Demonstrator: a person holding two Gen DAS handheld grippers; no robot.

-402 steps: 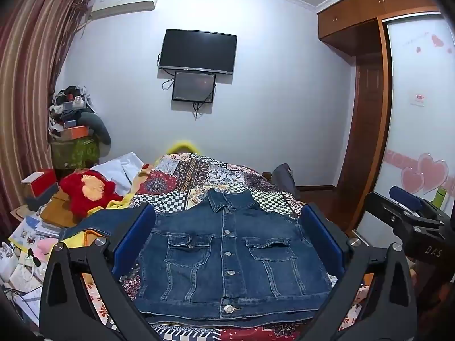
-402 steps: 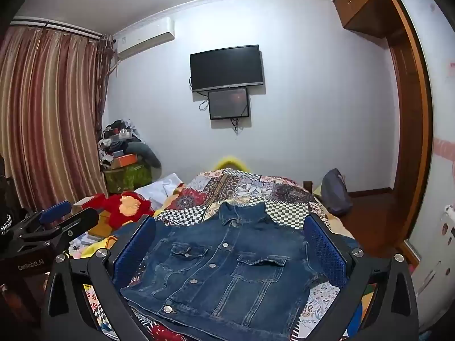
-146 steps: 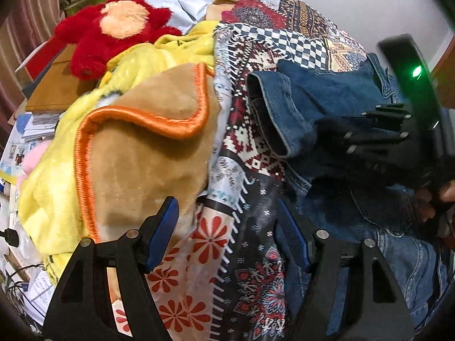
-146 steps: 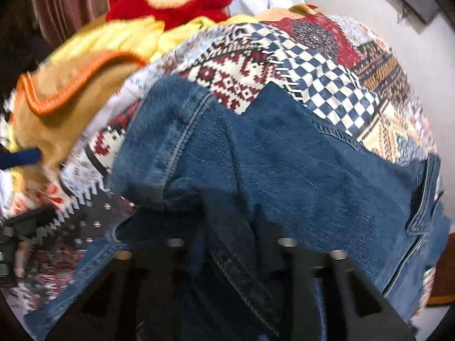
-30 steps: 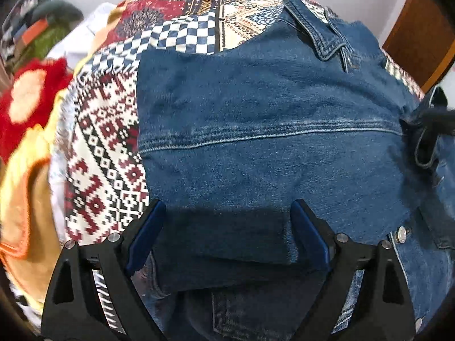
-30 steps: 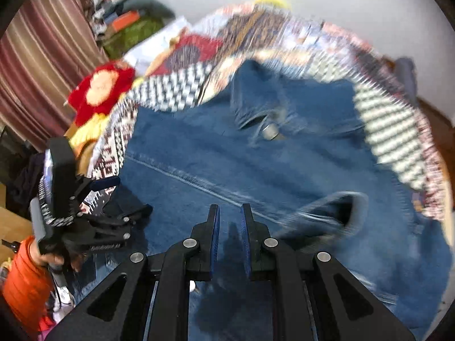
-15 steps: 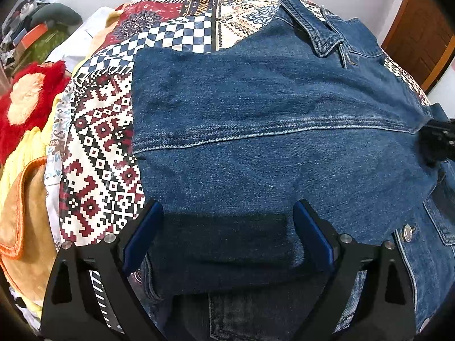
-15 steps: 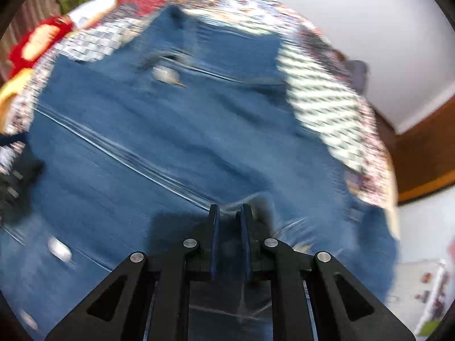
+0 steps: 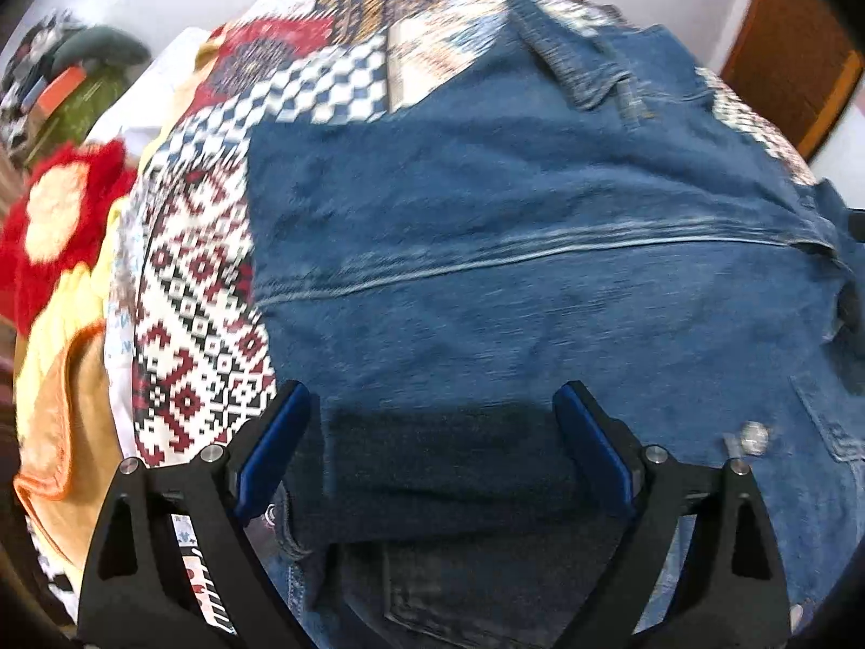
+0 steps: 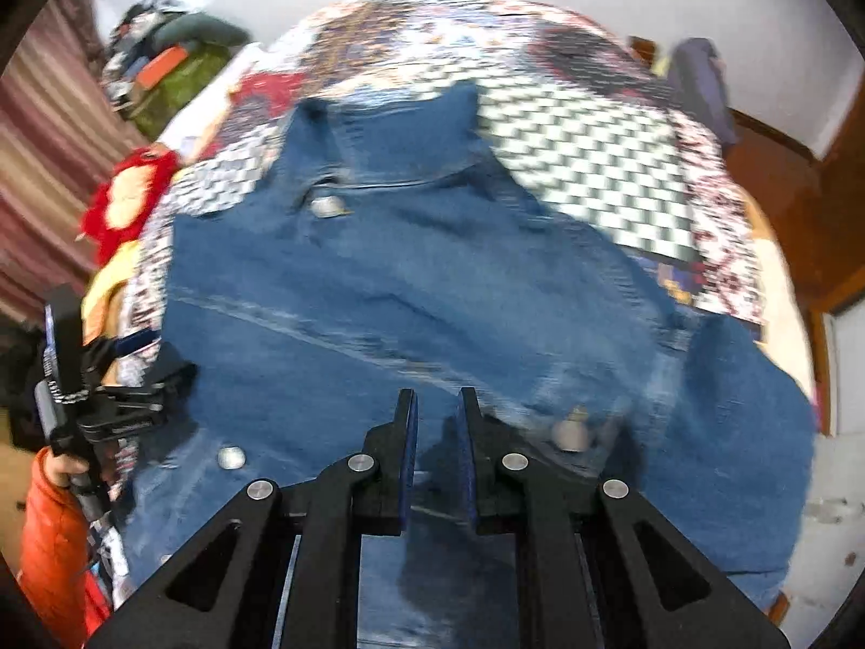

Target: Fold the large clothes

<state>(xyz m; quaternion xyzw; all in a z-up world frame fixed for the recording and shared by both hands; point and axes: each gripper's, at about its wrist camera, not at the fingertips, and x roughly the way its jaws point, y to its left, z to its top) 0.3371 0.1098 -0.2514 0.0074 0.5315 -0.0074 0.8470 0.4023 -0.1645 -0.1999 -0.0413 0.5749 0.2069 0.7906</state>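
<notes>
A blue denim jacket (image 9: 540,249) lies on the patchwork bed cover (image 9: 205,281), its left sleeve folded across the chest, collar at the far end. My left gripper (image 9: 432,438) is open, its blue pads wide apart just above the folded sleeve's near edge. In the right wrist view the jacket (image 10: 411,292) fills the middle; my right gripper (image 10: 437,432) has its pads close together, a narrow gap showing, with nothing seen between them. The left gripper (image 10: 135,384) shows at that view's left edge, held by a hand in an orange sleeve.
A red plush toy (image 9: 54,216) and a yellow-orange blanket (image 9: 59,378) lie left of the jacket. A cluttered pile (image 10: 167,70) stands by the striped curtain. A wooden door (image 9: 794,48) and wooden floor (image 10: 778,178) are to the right of the bed.
The right gripper has swung back from the jacket's right side toward its middle, still nearly closed. The left gripper has barely moved and stays open over the folded sleeve.
</notes>
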